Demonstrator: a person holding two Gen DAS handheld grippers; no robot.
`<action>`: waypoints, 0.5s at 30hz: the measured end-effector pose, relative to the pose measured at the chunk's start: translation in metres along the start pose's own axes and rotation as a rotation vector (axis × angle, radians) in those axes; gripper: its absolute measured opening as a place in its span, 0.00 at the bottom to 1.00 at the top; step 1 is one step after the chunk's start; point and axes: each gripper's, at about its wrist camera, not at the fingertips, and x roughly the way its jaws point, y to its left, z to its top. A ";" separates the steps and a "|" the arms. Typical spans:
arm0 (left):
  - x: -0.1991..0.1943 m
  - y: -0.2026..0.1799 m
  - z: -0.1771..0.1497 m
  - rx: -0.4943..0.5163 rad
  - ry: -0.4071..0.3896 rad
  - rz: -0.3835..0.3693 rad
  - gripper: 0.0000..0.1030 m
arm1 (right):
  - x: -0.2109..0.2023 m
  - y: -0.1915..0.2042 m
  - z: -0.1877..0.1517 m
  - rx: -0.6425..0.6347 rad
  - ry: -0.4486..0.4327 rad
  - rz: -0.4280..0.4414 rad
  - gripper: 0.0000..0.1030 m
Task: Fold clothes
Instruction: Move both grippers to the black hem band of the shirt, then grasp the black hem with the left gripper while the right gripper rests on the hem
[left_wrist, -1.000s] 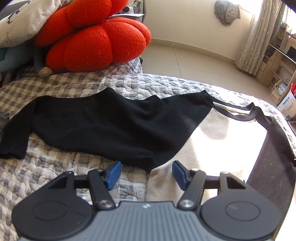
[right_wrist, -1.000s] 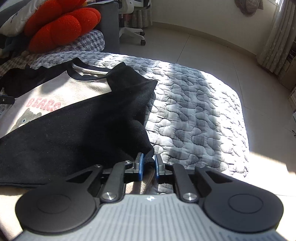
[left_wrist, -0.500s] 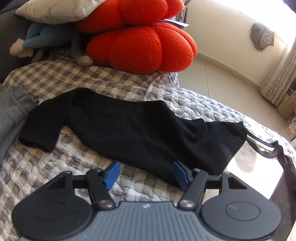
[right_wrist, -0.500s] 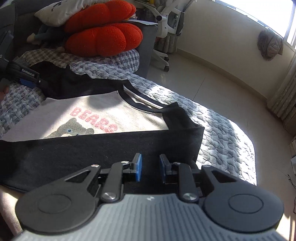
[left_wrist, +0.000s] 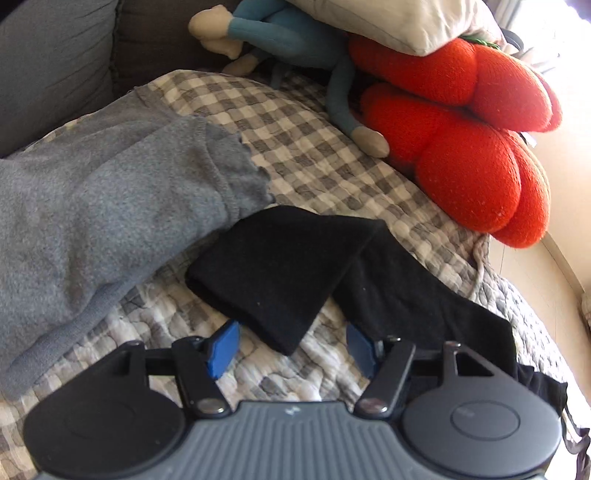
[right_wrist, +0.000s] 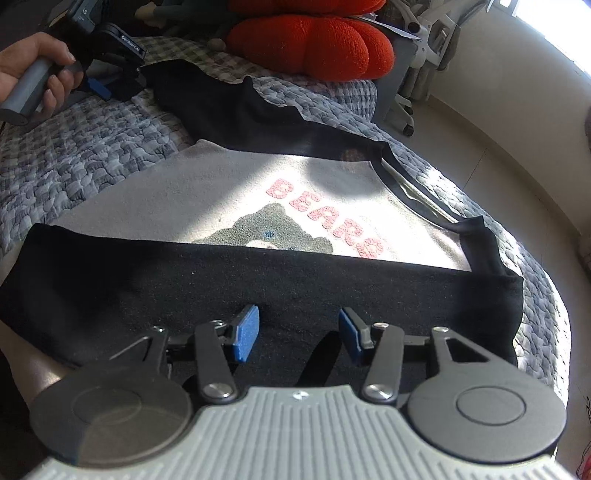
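Observation:
A grey sweatshirt (right_wrist: 207, 206) with black sleeves and pink "BEARS" lettering lies face up on the quilted bed. One black sleeve (right_wrist: 258, 280) is folded across its lower front. My right gripper (right_wrist: 298, 334) is open just above that folded sleeve, holding nothing. The other black sleeve (left_wrist: 280, 269) stretches to the far side; its cuff end lies flat. My left gripper (left_wrist: 291, 349) is open right in front of that cuff, empty. The left gripper also shows in the right wrist view (right_wrist: 107, 79), held by a hand.
A grey fleece garment (left_wrist: 92, 229) lies left of the black cuff. A red knitted cushion (left_wrist: 472, 147), a blue plush toy (left_wrist: 291, 37) and a pillow (left_wrist: 399, 22) sit at the bed's head. The checked quilt (left_wrist: 317, 155) covers the bed. An office chair (right_wrist: 417, 74) stands beyond.
My right gripper has opened and let go of the black sleeve, which now lies across the shirt front. My left gripper has moved left along the other sleeve to its cuff.

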 end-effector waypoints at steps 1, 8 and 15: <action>0.002 0.002 0.000 -0.010 -0.012 0.005 0.64 | 0.000 0.000 0.000 0.001 -0.001 -0.005 0.58; 0.018 0.000 0.010 -0.051 -0.062 -0.051 0.74 | -0.001 0.003 0.001 0.014 -0.003 -0.032 0.58; 0.019 -0.026 0.003 0.190 -0.105 0.034 0.43 | -0.003 0.005 -0.001 0.012 -0.003 -0.048 0.59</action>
